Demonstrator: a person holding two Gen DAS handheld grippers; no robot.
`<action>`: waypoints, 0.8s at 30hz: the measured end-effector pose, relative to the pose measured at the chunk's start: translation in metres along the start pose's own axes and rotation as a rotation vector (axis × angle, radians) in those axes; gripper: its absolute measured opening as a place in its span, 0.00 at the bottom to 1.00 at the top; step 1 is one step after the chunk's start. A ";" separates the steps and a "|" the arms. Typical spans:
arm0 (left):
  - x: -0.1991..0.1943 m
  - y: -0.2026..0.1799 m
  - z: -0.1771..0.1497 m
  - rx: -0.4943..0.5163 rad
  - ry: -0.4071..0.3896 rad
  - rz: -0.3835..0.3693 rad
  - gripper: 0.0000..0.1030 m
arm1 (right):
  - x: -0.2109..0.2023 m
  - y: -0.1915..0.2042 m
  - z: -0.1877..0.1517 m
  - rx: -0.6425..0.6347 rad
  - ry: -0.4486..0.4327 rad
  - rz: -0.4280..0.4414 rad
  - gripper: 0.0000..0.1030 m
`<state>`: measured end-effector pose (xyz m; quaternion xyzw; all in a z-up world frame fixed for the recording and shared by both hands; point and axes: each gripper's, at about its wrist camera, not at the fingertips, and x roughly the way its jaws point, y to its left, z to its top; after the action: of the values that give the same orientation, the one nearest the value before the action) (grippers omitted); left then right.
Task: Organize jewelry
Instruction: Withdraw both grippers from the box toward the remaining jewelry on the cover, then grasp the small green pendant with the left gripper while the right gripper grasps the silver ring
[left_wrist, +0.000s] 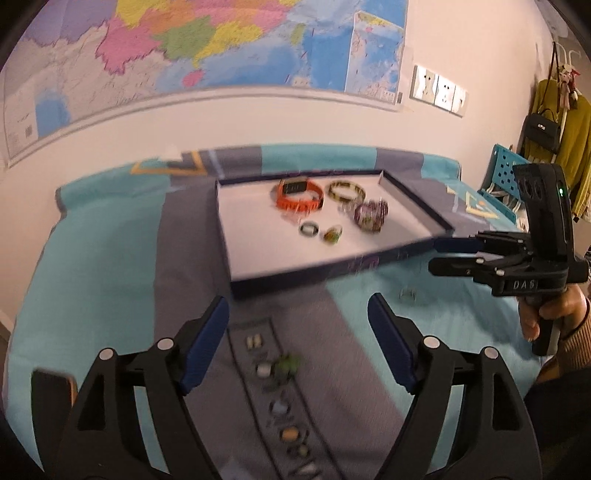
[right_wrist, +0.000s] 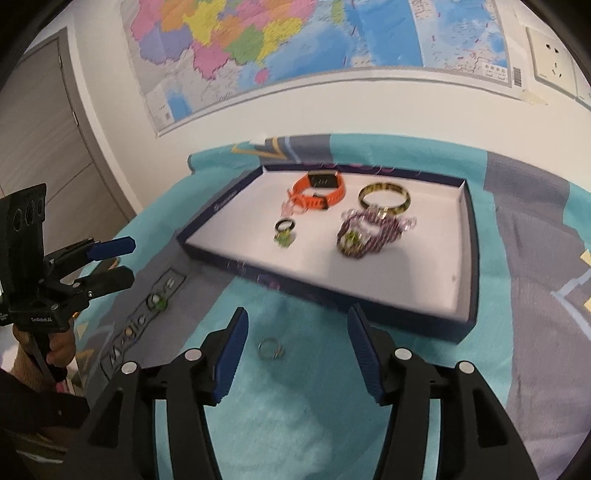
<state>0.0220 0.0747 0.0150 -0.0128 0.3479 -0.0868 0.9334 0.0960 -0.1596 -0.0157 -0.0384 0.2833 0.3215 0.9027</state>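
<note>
A dark blue tray (left_wrist: 332, 273) (right_wrist: 325, 295) with a white floor lies on the teal and grey cloth. It holds an orange watch (left_wrist: 299, 195) (right_wrist: 319, 192), a yellow-black bangle (left_wrist: 347, 191) (right_wrist: 384, 199), a purple beaded bracelet (left_wrist: 371, 216) (right_wrist: 369, 236) and two small rings (left_wrist: 308, 229) (right_wrist: 284, 226). A silver ring (right_wrist: 270, 349) (left_wrist: 407, 294) lies on the cloth, low between my right gripper's spread fingers, untouched. My right gripper (right_wrist: 299, 314) (left_wrist: 437, 254) is open. A green ring (left_wrist: 286, 365) (right_wrist: 160, 303) lies on the cloth under my open, empty left gripper (left_wrist: 299, 306) (right_wrist: 129, 260).
A map (left_wrist: 207, 44) hangs on the wall behind the table, with sockets (left_wrist: 437, 90) to its right. A blue chair (left_wrist: 504, 170), a black bag and yellow clothes (left_wrist: 569, 133) stand at the far right. A grey door (right_wrist: 40, 140) is at the left.
</note>
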 end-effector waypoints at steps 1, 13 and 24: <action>0.000 0.002 -0.005 -0.003 0.011 0.005 0.75 | 0.002 0.001 -0.003 0.003 0.010 0.007 0.52; 0.016 0.003 -0.028 -0.011 0.111 -0.011 0.63 | 0.009 0.009 -0.017 -0.009 0.052 -0.009 0.52; 0.033 -0.006 -0.032 -0.005 0.174 -0.027 0.43 | 0.025 0.028 -0.017 -0.077 0.096 -0.039 0.45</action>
<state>0.0246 0.0643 -0.0296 -0.0122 0.4278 -0.0995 0.8983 0.0866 -0.1282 -0.0404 -0.0940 0.3129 0.3123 0.8920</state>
